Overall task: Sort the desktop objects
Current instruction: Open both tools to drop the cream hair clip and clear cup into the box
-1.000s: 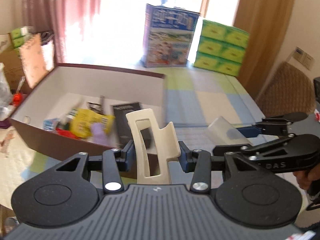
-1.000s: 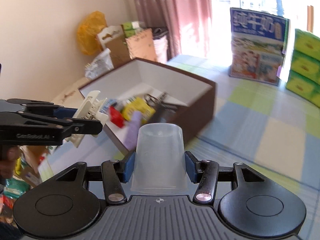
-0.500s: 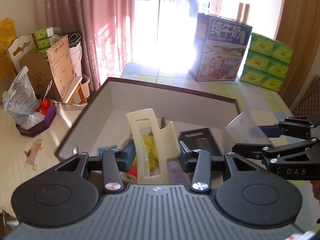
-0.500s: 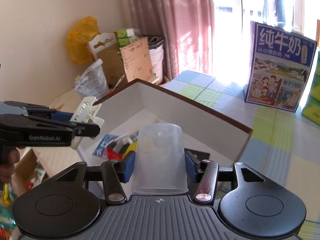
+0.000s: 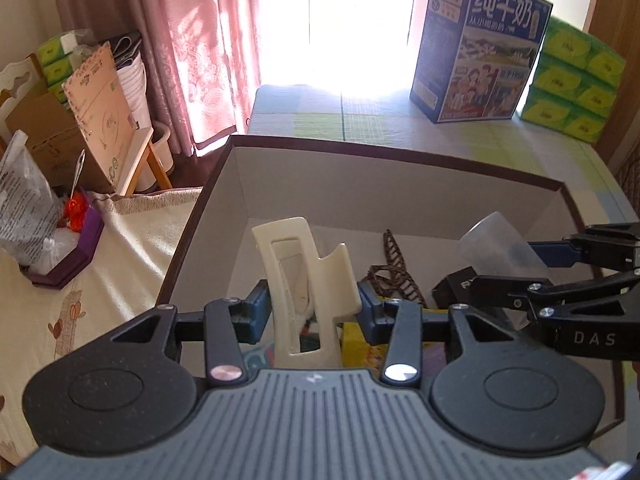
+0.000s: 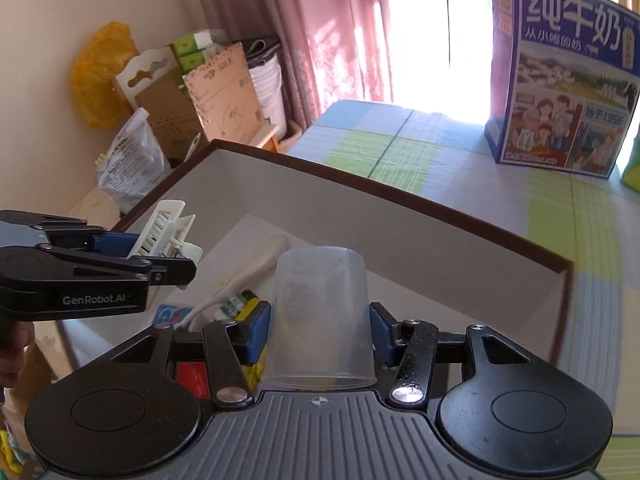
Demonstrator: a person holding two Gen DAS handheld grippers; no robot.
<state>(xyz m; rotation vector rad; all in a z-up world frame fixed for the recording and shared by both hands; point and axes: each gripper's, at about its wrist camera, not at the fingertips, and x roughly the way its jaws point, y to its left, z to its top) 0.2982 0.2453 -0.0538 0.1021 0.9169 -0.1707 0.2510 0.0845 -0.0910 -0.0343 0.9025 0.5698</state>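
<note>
Hair clip (image 5: 310, 280) clamped in L gripper (image 5: 310, 308) over box (image 5: 392, 156) near-left | cup (image 6: 322, 316) clamped in R gripper (image 6: 320, 334) over near-right | lower both inside walls, then release, clear of each other.

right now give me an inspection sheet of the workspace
surface: pastel checked cloth over the table.
job's things: cream plastic hair claw clip and clear plastic cup, both held above the brown-rimmed cardboard box.
clutter: box holds a brown hair clip, a black carton and yellow packets.
grippers: left gripper shut on the claw clip; right gripper shut on the cup, fingers pressing its sides.
cables: nothing seen.
surroundings: blue milk carton case, green tissue packs, pink curtain, yellow bag.
</note>
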